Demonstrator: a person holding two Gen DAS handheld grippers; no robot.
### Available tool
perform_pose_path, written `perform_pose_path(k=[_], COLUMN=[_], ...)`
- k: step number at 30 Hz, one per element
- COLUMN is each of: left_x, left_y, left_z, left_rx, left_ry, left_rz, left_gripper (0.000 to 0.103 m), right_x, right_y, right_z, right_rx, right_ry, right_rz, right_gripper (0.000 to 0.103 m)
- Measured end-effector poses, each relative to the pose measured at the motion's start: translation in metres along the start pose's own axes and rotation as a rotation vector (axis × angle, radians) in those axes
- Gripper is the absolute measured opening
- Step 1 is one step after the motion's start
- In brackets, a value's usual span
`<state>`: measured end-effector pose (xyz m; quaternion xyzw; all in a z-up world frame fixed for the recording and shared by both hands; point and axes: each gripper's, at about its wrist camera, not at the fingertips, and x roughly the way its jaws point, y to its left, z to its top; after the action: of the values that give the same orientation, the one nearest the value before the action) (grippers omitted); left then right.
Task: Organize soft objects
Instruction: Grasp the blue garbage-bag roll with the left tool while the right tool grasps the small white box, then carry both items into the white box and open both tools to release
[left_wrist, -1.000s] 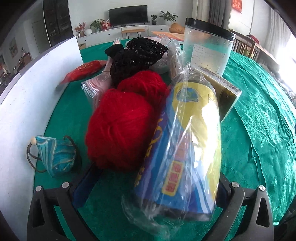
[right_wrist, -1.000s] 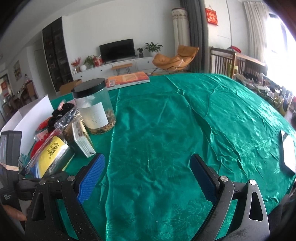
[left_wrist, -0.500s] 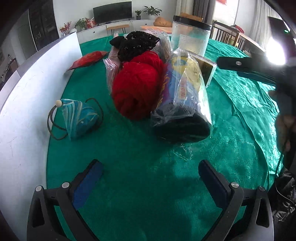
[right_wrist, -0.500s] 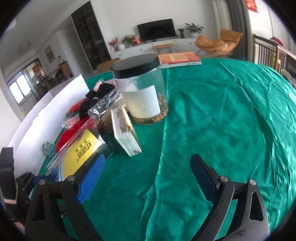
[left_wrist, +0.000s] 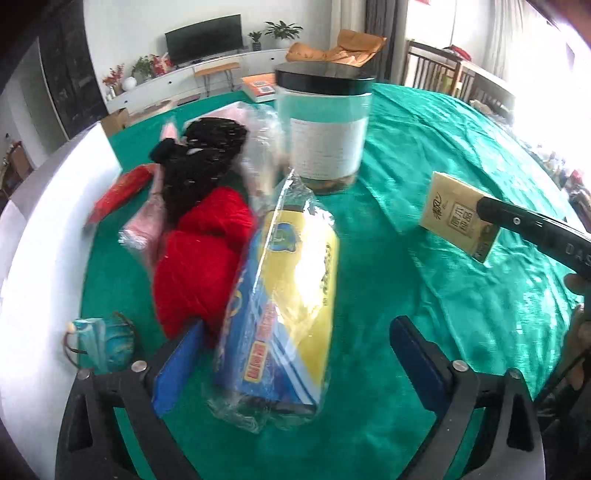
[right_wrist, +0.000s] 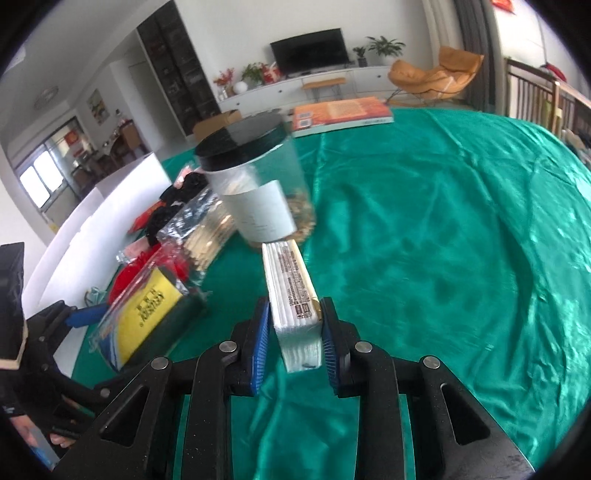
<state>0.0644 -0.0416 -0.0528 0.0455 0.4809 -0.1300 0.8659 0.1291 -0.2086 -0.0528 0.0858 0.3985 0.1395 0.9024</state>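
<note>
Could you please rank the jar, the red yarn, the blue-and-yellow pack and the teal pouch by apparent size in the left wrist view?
1. Blue-and-yellow pack, though it lies nearest the camera.
2. Jar and red yarn: too alike to rank.
3. Teal pouch.

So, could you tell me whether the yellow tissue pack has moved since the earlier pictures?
Yes. The tissue pack has left its spot against the blue-yellow package, off to the right, clear of the jar, clamped in the right claw.

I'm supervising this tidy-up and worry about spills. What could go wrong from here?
The right claw pinches only the near end of the tissue pack, so it might sag or slip out. Its far end sits close to the glass jar and could knock it. The left claw, closing around the wrapped blue-yellow package, may snag the red yarn.
</note>
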Motion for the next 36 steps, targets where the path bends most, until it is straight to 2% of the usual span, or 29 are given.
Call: perform_pose_path(k=[1,3,6,8,10,11,12,13,14,16,18,21,24,27,31,33,36], left_x=[-0.002,-0.009,-0.003,0.010,0.022,0.026,0.029,0.030,0.029,0.023,0.008,-0.029,-0.069,-0.104,-0.140,-0.154,-0.174], left_y=[-0.009,-0.021,-0.014,-0.009,-0.020,-0.027,-0.033,-0.035,-0.033,-0.018,-0.002,0.020,0.050,0.096,0.167,0.202,0.250], left_z=[-0.001,-0.003,0.003,0.011,0.013,0.011,0.009,0.009,0.010,0.017,0.024,0.035,0.043,0.043,0.021,0.004,-0.031], left_rx=[0.028,0.087,0.061,0.043,0.081,0.118,0.151,0.164,0.142,0.037,-0.046,-0.100,-0.143,-0.196,-0.274,-0.314,-0.387], left_ry=[0.001,-0.017,0.000,0.035,0.068,0.079,0.080,0.078,0.071,0.074,0.046,-0.030,-0.108,-0.172,-0.207,-0.207,-0.197], left_rz=[-0.027,-0.009,0.037,0.037,0.060,0.067,0.069,0.098,0.066,-0.038,-0.099,-0.142,-0.154,-0.101,0.066,0.159,0.271], left_gripper=[0.093,0.093,0.093,0.093,0.092,0.088,0.056,0.051,0.050,0.048,0.048,0.048,0.048,0.048,0.049,0.049,0.049], right_x=[-0.007,-0.017,-0.029,-0.030,-0.025,-0.020,-0.016,-0.013,-0.009,-0.002,0.006,0.012,0.012,0.003,-0.015,-0.018,-0.018], right_y=[-0.015,-0.041,-0.068,-0.071,-0.066,-0.063,-0.062,-0.061,-0.060,-0.060,-0.058,-0.052,-0.040,-0.011,0.066,0.113,0.186], right_z=[-0.003,-0.008,-0.015,-0.012,-0.009,-0.008,-0.007,-0.005,-0.005,0.007,0.025,0.059,0.092,0.122,0.137,0.135,0.126], right_rx=[0.030,0.089,0.189,0.207,0.194,0.188,0.183,0.181,0.179,0.178,0.183,0.190,0.203,0.155,0.002,-0.060,-0.105], right_ry=[-0.011,-0.024,-0.052,-0.072,-0.070,-0.058,-0.044,-0.031,-0.020,0.003,0.017,-0.025,-0.073,-0.104,-0.108,-0.090,-0.048], right_rz=[-0.018,-0.040,-0.033,-0.036,-0.036,-0.030,-0.022,-0.014,-0.007,0.000,0.005,0.007,0.040,0.078,0.192,0.276,0.446], right_gripper=[0.028,0.028,0.028,0.028,0.028,0.028,0.028,0.028,0.028,0.028,0.027,0.026,0.026,0.026,0.026,0.026,0.026])
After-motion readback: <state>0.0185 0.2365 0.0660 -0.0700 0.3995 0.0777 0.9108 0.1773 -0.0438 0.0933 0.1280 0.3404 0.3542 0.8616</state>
